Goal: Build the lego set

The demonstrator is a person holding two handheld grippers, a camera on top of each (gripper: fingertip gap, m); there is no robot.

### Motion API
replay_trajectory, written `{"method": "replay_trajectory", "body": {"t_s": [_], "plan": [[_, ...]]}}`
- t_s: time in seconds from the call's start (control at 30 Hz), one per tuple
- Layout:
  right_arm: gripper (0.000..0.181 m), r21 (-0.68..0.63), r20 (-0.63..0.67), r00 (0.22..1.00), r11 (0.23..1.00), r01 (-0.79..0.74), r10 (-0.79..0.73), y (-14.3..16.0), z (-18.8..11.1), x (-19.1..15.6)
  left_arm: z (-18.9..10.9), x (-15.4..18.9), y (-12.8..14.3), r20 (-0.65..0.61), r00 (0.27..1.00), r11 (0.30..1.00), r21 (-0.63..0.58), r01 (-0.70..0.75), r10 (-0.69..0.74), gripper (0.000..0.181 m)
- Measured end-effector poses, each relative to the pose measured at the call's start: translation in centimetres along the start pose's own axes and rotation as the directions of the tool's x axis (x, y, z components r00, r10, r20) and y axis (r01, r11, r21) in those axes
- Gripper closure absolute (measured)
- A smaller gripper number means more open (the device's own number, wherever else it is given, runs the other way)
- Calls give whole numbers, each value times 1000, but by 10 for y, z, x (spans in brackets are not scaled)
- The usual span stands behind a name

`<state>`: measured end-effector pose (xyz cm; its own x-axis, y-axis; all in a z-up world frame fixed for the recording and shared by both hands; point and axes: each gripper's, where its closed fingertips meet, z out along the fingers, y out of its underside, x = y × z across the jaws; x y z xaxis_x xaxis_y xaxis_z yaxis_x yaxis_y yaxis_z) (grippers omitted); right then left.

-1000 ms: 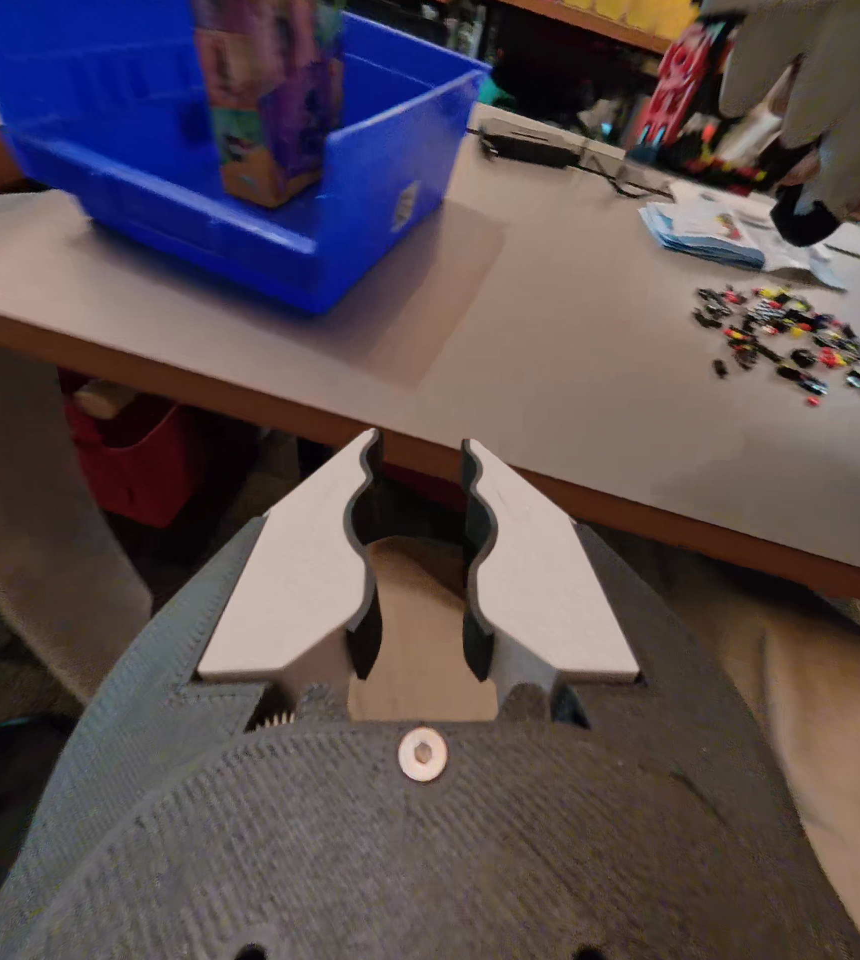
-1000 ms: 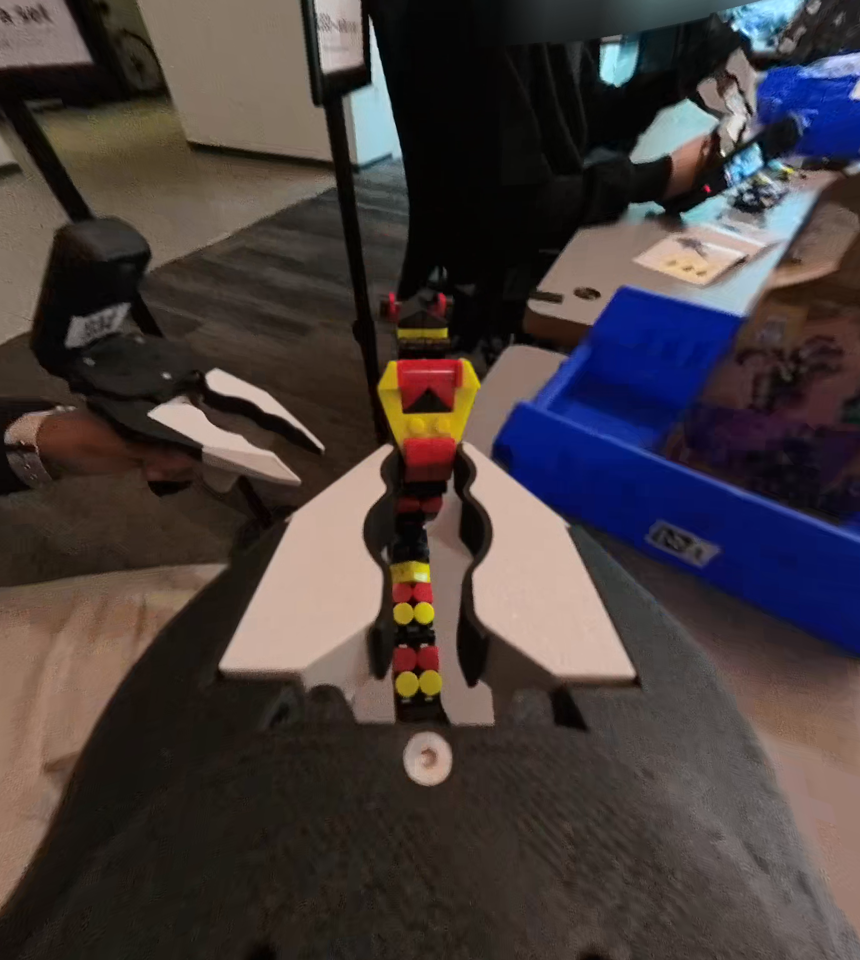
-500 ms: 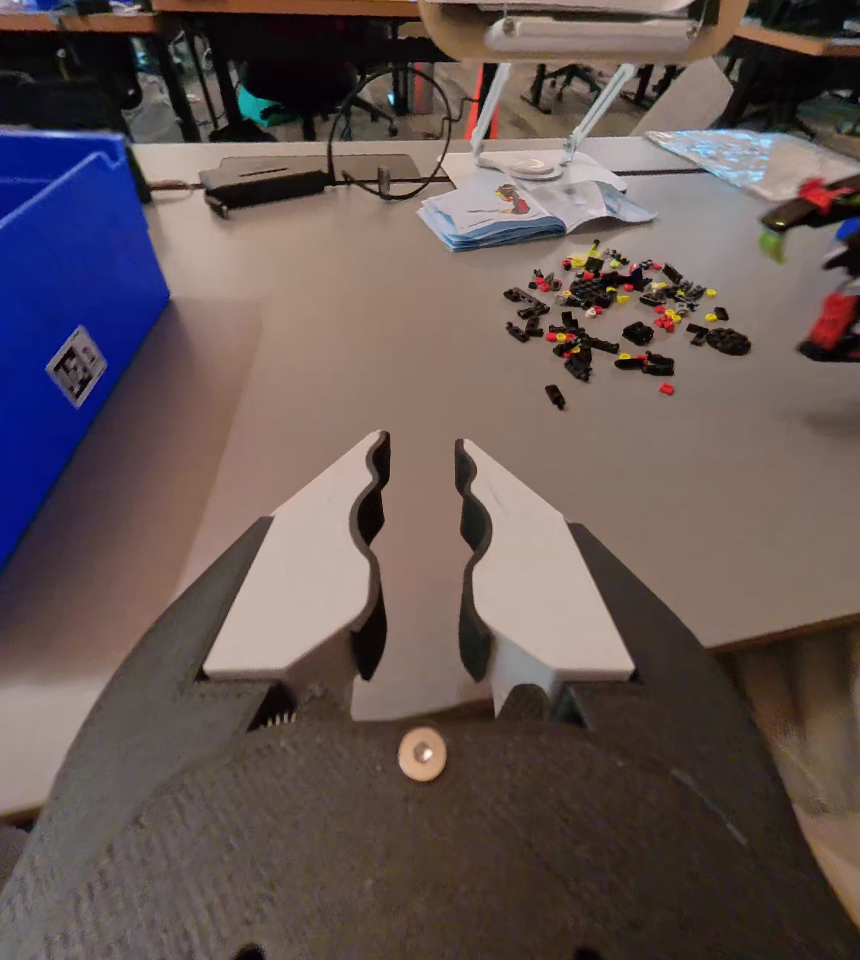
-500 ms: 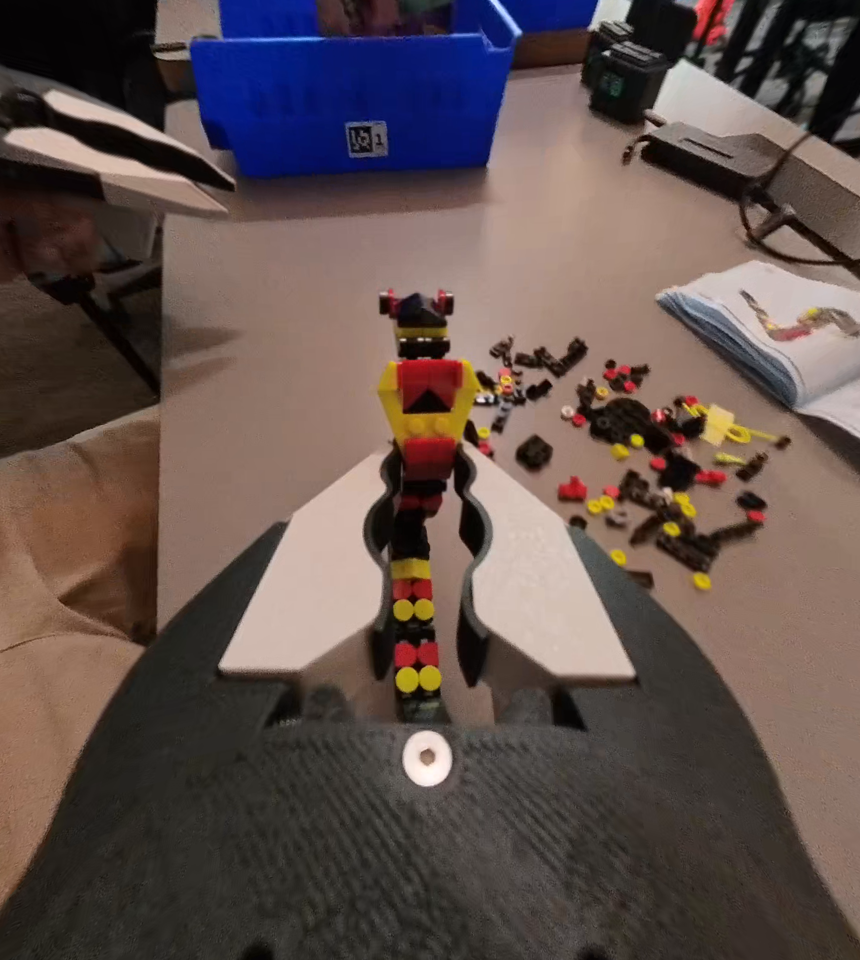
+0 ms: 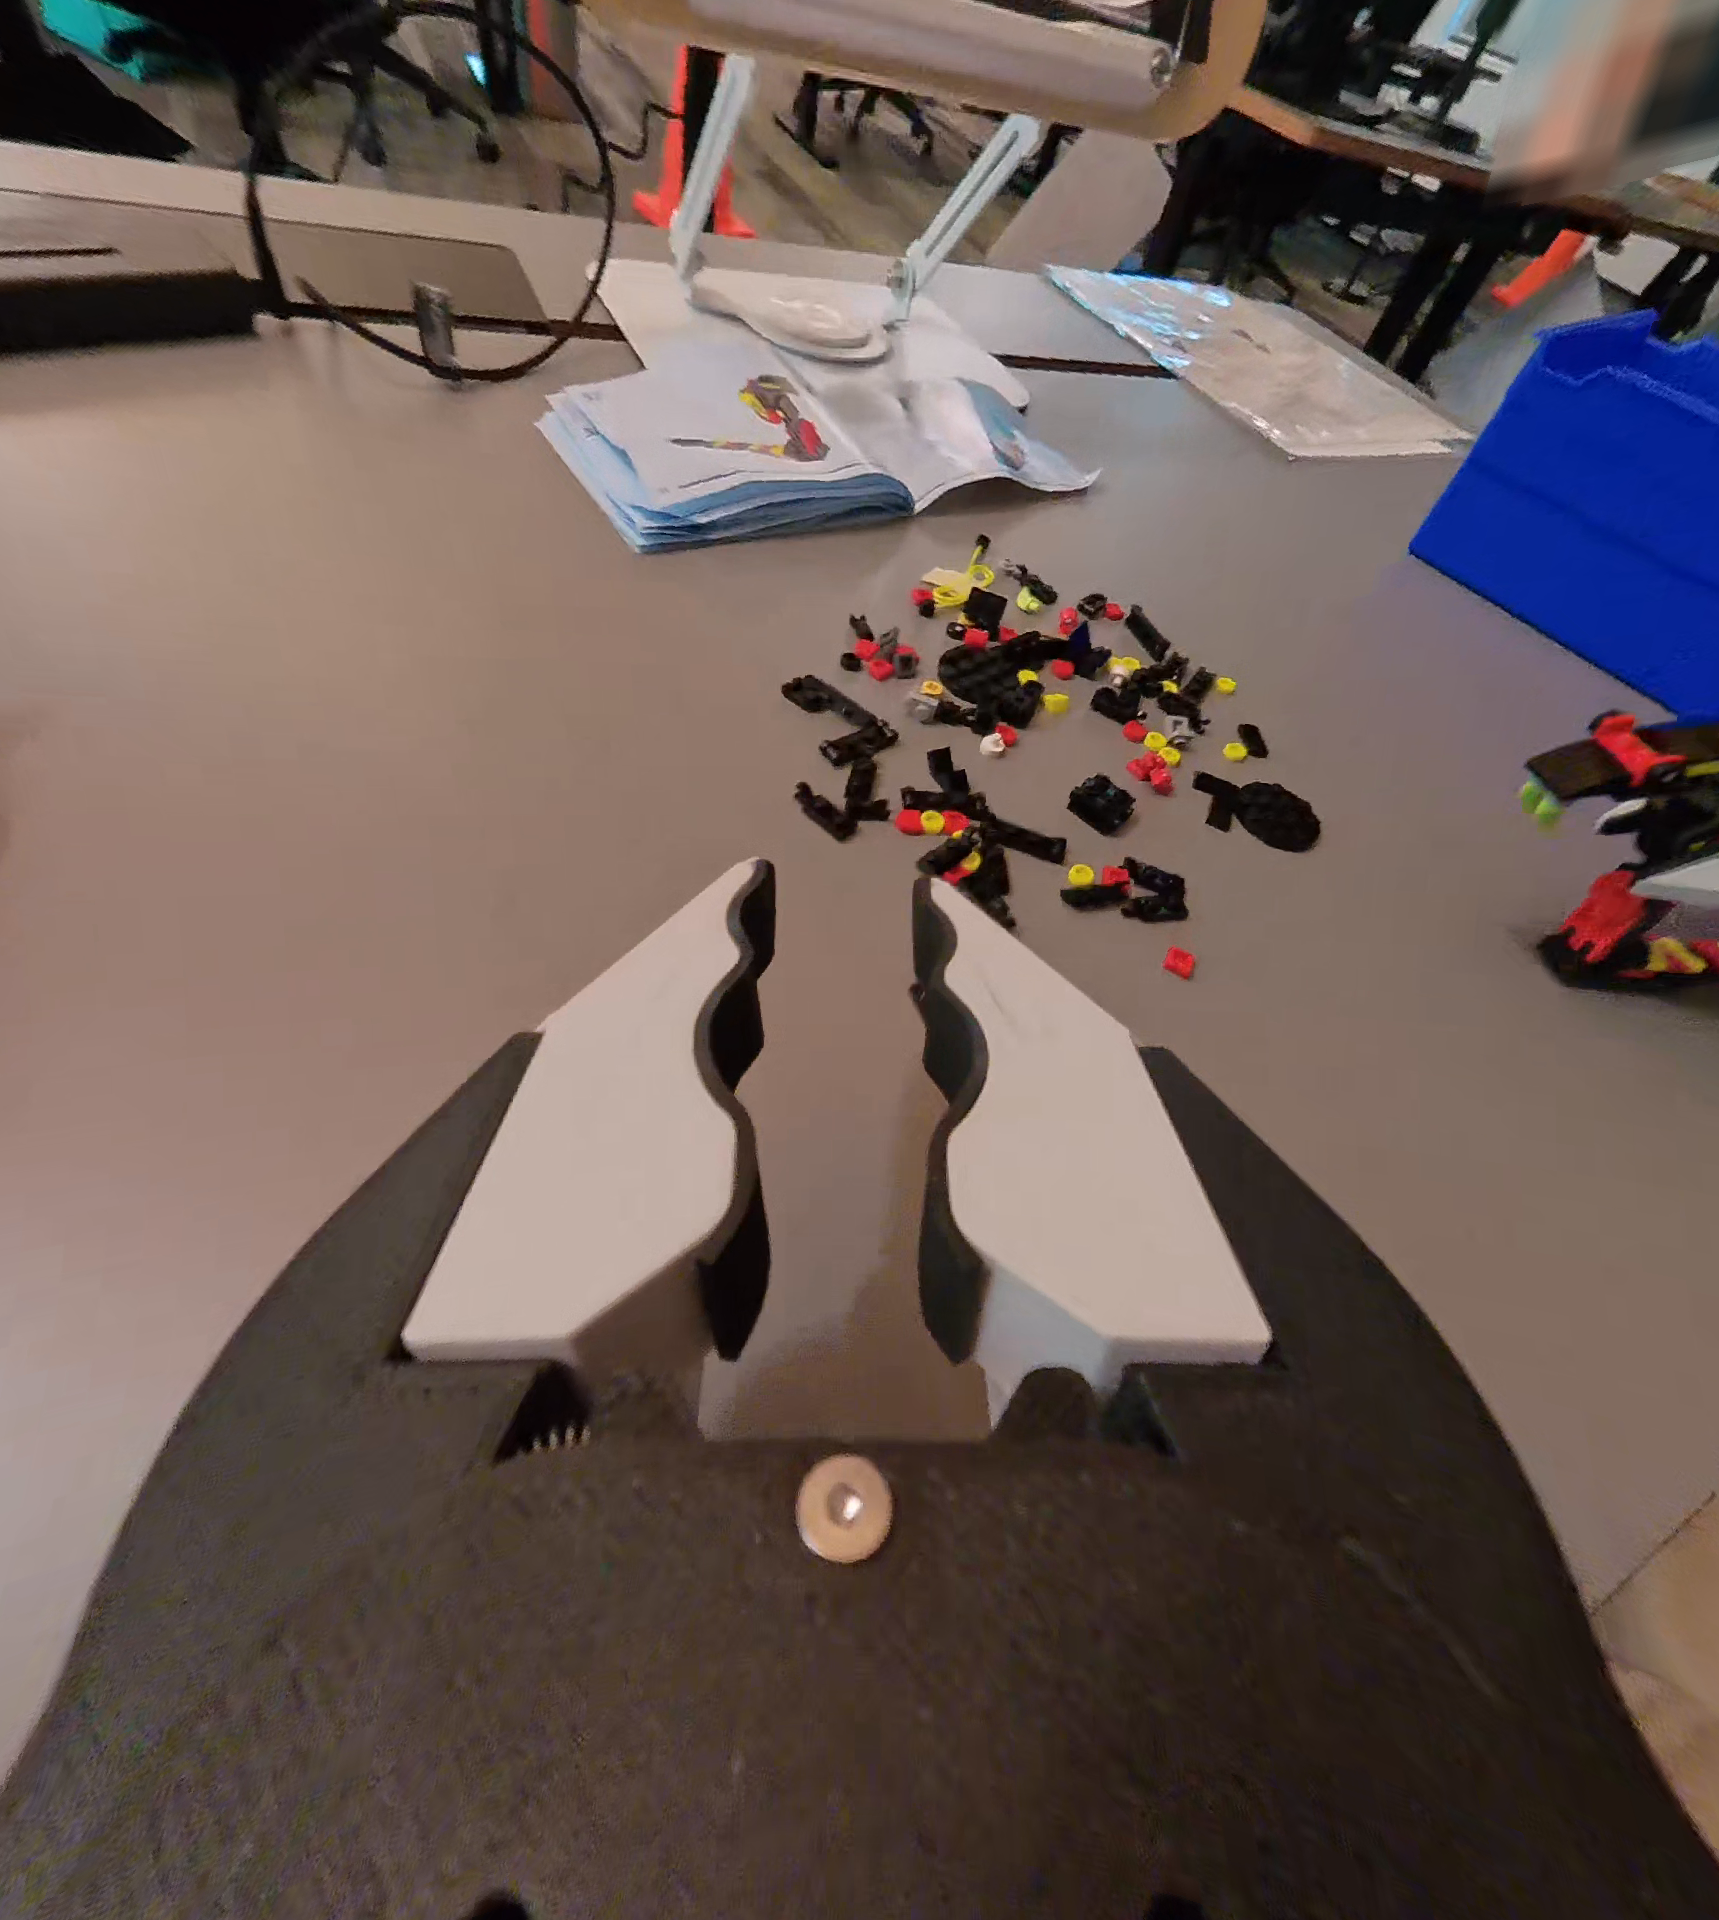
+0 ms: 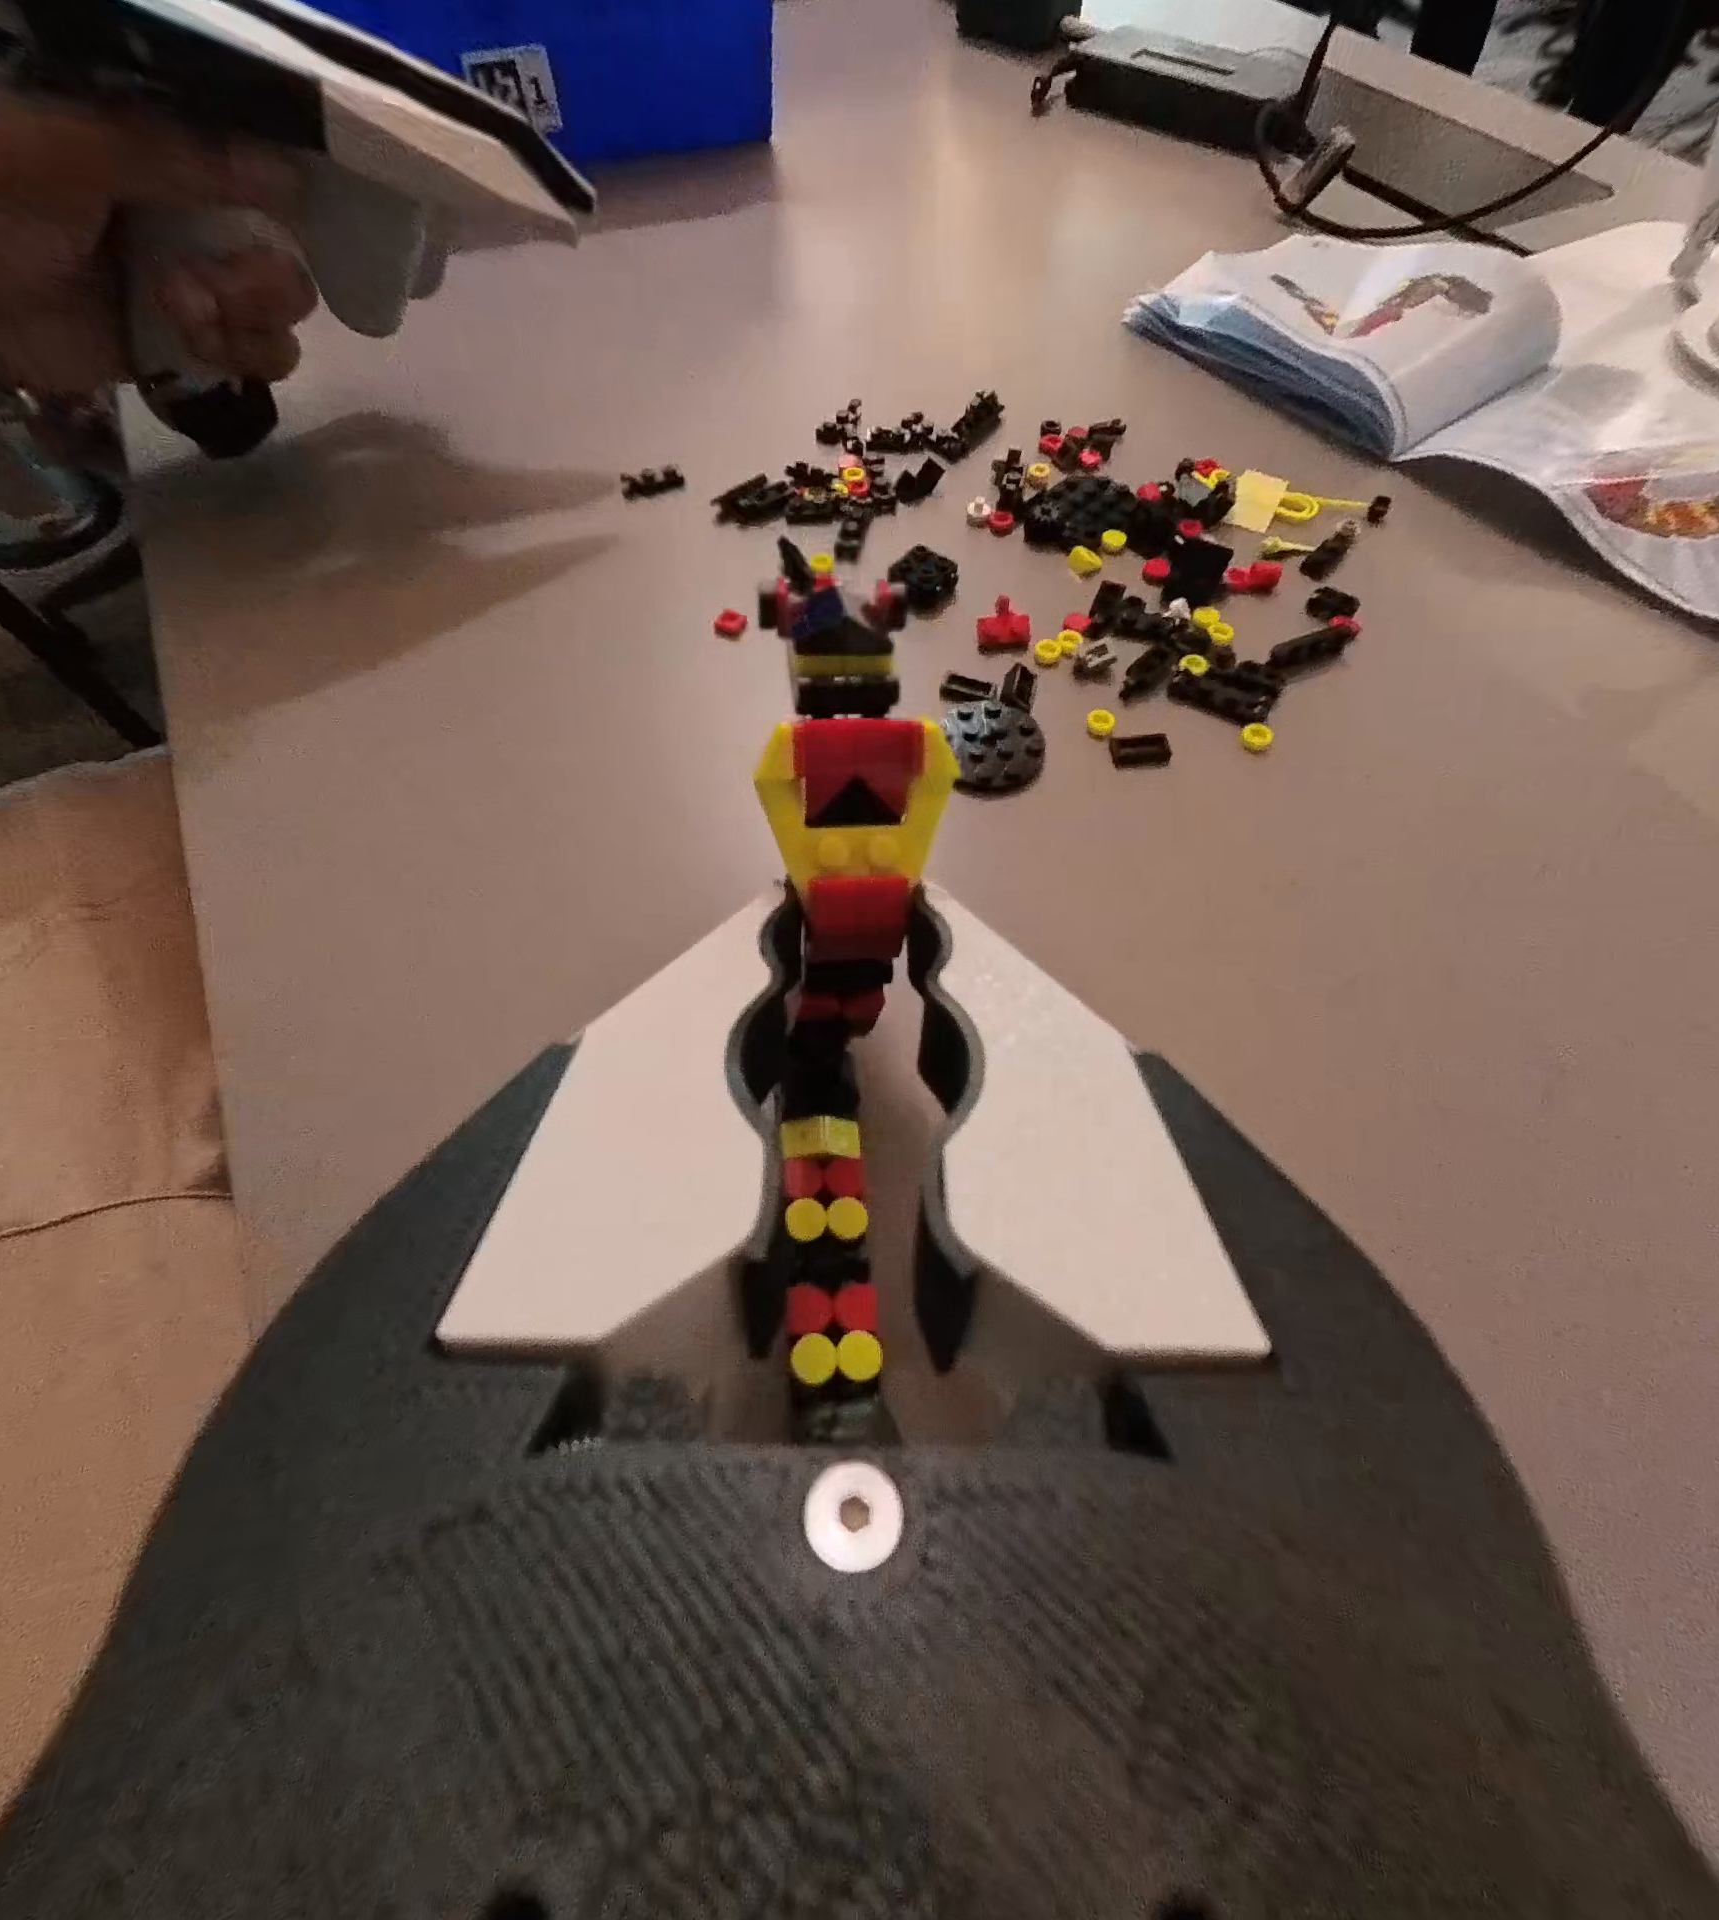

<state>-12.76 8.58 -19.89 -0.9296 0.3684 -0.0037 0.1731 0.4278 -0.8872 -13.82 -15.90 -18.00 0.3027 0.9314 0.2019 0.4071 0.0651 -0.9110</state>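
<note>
My right gripper [image 6: 850,920] is shut on a long red, yellow and black lego snake model [image 6: 853,821], which sticks out forward past the fingertips, low over the grey table [image 6: 1250,1039]. The model also shows in the left wrist view [image 5: 1665,831] at the right edge. A pile of small loose black, red and yellow lego pieces [image 5: 1031,738] lies on the table ahead of my left gripper [image 5: 842,894], which is open and empty. The pile shows in the right wrist view [image 6: 1094,582] too. My left gripper appears there at top left [image 6: 481,177].
An open instruction booklet [image 5: 782,457] lies behind the pile, also in the right wrist view [image 6: 1354,332]. A blue bin [image 5: 1644,509] stands at the right, another [image 6: 626,73] at the far left. A lamp base [image 5: 803,312], cables and a clear bag [image 5: 1250,364] sit at the back.
Both grippers have swung from off the table's edge to over it, toward the loose pieces. The right one still holds the model, now lower and nearer the pile. The left stays open.
</note>
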Motion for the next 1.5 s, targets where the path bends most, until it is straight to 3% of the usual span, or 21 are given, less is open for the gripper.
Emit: {"method": "replay_trajectory", "body": {"t_s": [0.17,0.47,0.67,0.8,1.03,1.27,1.5], "plan": [[163,11,-11,1000,1000,-13,13,3,-4,1,8,12,-7,-51,999,1000,14,7,-6,157],[159,-20,-10,1000,1000,24,-24,6,-7,0,2,9,-7,-27,1000,1000,17,0,0,157],[132,-37,19,999,998,45,-44,2,-20,3,-11,-2,-4,2,1000,1000,19,15,-15,156],[137,-9,52,999,1000,15,-14,-2,-35,10,-20,-10,0,19,999,999,22,32,-33,156],[139,-113,139,989,991,72,-56,12,-12,-4,-37,-21,8,70,997,1000,9,26,-26,155],[166,-187,192,975,972,145,-109,23,1,-10,-54,-34,13,105,992,998,19,62,-64,155],[167,-188,220,972,974,125,-83,24,4,-9,-63,-41,17,131,989,998,17,68,-69,155]]}}
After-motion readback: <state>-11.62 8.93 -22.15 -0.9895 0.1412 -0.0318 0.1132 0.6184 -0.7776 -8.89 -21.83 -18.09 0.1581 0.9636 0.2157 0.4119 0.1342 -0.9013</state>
